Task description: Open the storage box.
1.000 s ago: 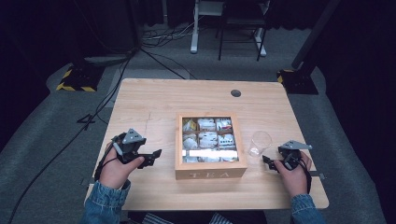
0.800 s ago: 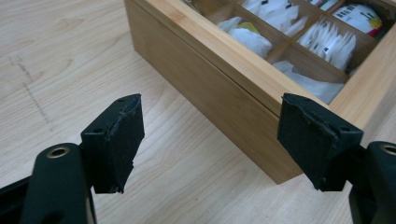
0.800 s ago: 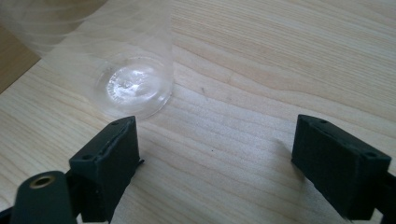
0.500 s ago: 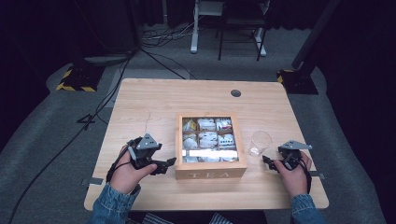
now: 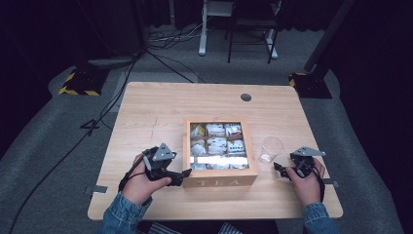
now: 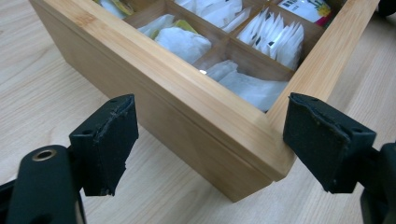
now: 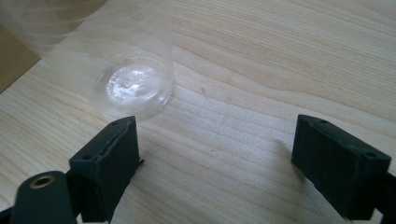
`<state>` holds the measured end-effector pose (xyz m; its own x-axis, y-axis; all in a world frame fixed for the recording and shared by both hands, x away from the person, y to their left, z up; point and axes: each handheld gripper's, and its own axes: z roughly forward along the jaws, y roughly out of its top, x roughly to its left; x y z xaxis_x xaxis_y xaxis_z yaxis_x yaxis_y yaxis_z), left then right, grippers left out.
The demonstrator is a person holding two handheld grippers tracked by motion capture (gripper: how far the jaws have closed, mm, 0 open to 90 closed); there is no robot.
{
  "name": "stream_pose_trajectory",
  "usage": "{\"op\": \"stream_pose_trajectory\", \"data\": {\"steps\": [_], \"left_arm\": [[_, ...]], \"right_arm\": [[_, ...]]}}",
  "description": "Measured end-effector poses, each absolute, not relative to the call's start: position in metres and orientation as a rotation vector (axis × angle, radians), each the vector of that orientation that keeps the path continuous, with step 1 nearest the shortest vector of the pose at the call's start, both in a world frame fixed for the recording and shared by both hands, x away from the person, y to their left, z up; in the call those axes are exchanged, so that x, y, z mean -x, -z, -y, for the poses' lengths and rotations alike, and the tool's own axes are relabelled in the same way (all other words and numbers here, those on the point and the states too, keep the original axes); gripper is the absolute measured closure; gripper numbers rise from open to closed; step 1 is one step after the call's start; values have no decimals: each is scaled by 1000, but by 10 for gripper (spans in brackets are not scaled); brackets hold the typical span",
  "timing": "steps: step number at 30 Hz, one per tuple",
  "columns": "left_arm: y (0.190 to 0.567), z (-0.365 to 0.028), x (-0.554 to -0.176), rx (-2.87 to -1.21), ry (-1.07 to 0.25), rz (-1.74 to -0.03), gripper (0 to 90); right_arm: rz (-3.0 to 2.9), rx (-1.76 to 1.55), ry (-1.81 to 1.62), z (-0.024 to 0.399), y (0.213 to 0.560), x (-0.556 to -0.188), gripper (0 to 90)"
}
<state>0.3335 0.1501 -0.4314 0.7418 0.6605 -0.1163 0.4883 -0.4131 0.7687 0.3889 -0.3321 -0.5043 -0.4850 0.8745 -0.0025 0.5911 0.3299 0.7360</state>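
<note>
Left tongs [image 6: 210, 144]: jaws just widened, straddling tea box [image 6: 196, 112] corner, not gripping.
Right tongs [image 7: 215, 163]: wide, empty, right of tea box, near plastic cup [image 7: 133, 84].

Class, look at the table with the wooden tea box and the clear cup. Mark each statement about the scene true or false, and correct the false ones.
1. The wooden tea box holds tea bags in compartments. True.
2. The left gripper is clamped shut on a tea bag. False: its jaws are open, have just been opening, and straddle a corner of the box.
3. The clear plastic cup stands right of the box. True.
4. The right gripper holds the cup. False: it is open, the cup ahead of its jaws.
</note>
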Motion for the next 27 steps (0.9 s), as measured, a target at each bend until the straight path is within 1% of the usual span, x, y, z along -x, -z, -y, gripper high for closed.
{"op": "stream_pose_trajectory", "data": {"steps": [7, 12, 16, 18, 21, 27], "left_arm": [[433, -143, -331, -2086, -220, -849, 185], [435, -137, -329, -2123, -216, -821, 184], [437, -134, -329, -2150, -234, -818, 151], [437, -134, -328, -2156, -240, -814, 152], [440, -132, -327, -2226, -248, -802, 156], [445, -128, -327, -2270, -288, -786, 163]], "right_arm": [[-2200, -1294, -964, 332, 504, -389, 148], [-2201, -1294, -964, 332, 504, -389, 148], [-2201, -1294, -964, 332, 504, -389, 148], [-2201, -1294, -964, 332, 504, -389, 148], [-2200, -1294, -964, 332, 504, -389, 148], [-2201, -1294, -964, 332, 504, -389, 148]]}}
